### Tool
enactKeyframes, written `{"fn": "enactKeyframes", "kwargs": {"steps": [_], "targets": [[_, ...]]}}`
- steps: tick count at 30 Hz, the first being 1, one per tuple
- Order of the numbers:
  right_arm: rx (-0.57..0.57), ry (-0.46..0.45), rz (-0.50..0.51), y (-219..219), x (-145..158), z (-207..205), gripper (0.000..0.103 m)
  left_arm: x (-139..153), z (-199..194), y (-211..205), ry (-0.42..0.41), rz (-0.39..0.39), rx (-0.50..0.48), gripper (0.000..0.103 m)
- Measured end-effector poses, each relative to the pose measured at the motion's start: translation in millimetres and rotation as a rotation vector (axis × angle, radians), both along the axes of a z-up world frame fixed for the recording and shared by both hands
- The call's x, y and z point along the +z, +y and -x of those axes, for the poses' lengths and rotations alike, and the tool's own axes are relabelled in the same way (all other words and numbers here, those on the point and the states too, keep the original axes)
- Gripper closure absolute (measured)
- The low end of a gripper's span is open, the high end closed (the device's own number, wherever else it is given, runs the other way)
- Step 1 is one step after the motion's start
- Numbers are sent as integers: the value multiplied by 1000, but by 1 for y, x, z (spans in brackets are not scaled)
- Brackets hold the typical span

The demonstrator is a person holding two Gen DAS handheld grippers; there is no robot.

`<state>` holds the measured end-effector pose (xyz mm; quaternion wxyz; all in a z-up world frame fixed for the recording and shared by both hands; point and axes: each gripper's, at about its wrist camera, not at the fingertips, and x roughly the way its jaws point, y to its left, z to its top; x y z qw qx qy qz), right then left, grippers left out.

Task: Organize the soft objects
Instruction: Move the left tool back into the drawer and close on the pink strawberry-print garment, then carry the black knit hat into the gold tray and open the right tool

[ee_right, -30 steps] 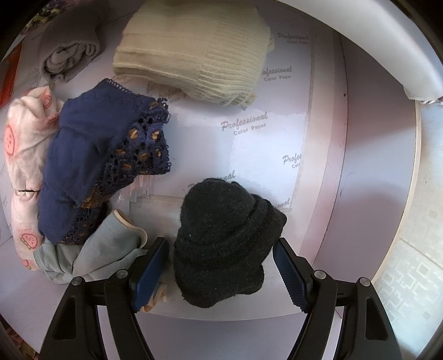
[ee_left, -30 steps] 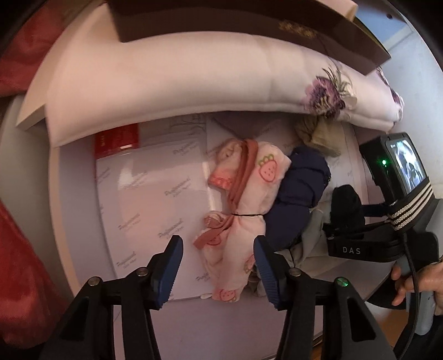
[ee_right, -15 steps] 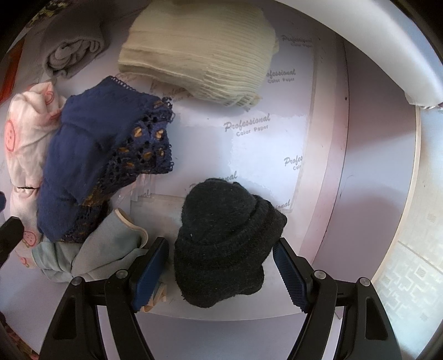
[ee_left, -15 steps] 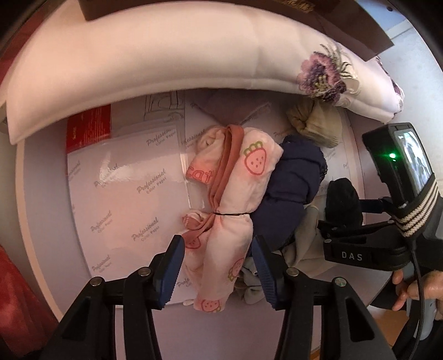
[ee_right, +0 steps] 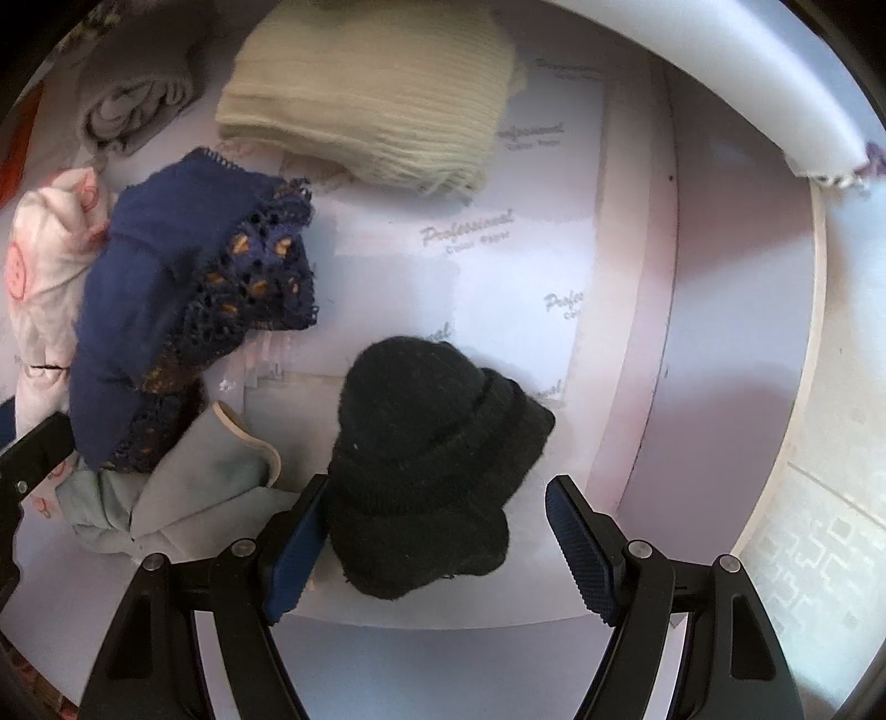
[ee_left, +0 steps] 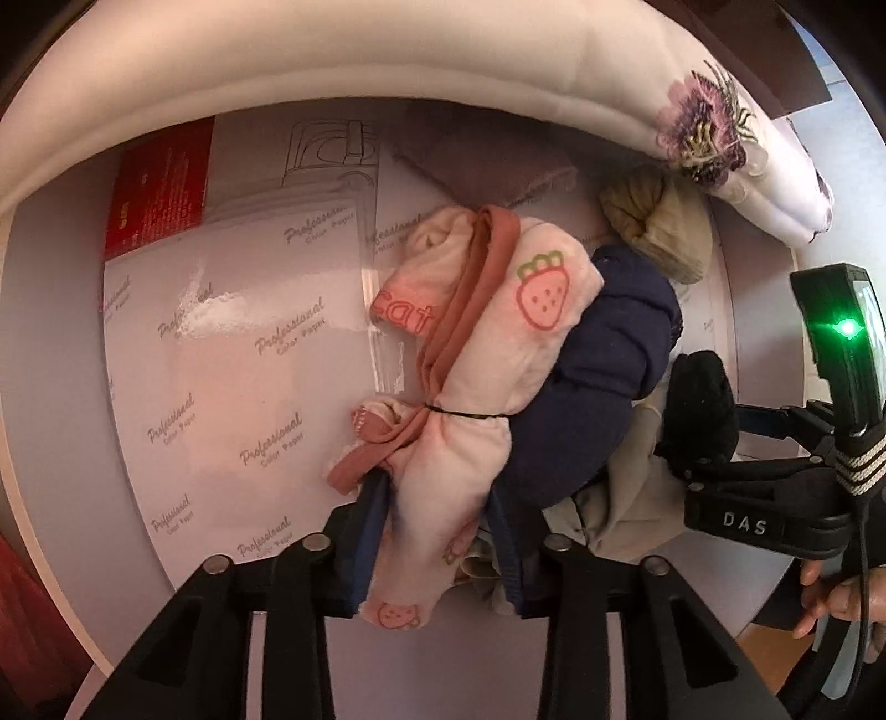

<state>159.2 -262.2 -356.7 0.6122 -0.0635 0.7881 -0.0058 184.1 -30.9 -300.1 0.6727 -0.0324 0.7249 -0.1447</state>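
Observation:
A pink strawberry-print cloth bundle point(ee_left: 498, 343), tied with a thin black band, lies on sheets of printed paper point(ee_left: 232, 354). My left gripper point(ee_left: 437, 537) straddles its lower end, jaws closing, and both blue pads press into the cloth. A navy lace-edged cloth point(ee_left: 598, 387) leans on the bundle's right side. In the right wrist view a black knitted hat point(ee_right: 426, 459) sits between the fingers of my right gripper point(ee_right: 437, 531). Its jaws are closing slightly: the left pad touches the hat, the right pad stands clear.
A cream knitted piece point(ee_right: 376, 94) and a rolled grey cloth point(ee_right: 133, 105) lie at the back, a pale grey-blue cloth point(ee_right: 183, 487) in front of the navy cloth point(ee_right: 166, 310). A flowered white pillow point(ee_left: 387, 50) lines the far side. A beige sock point(ee_left: 659, 232), the round table's rim point(ee_right: 797, 332) and tiled floor point(ee_right: 819, 526) are also in view.
The left gripper came down over the pink bundle and its jaws closed from wide apart onto the bundle's lower end. The right gripper stayed over the black hat.

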Motion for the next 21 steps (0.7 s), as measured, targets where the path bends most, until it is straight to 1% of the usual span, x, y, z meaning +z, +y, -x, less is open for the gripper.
{"fn": "enactKeyframes", "kwargs": {"steps": [3, 6, 9, 11, 14, 17, 21], "targets": [[-19, -25, -30, -3, 7, 0, 47, 7, -1, 4, -30, -12, 13, 75], [-5, -31, -41, 0, 10, 2, 53, 7, -1, 12, -35, -41, 51, 75], [-57, -49, -101, -6, 20, 4, 54, 5, 1, 16, -30, -60, 56, 74], [-85, -78, -138, -9, 31, 3, 54, 1, 4, 12, -28, -83, 27, 73], [-105, -108, -168, -13, 43, 3, 54, -5, 10, 4, -22, -112, -11, 71], [-129, -119, -194, -17, 49, 7, 54, -8, 12, 1, -39, -107, -25, 69], [-138, -149, -198, -14, 62, 14, 54, -10, 13, 2, -28, -95, 2, 67]]}}
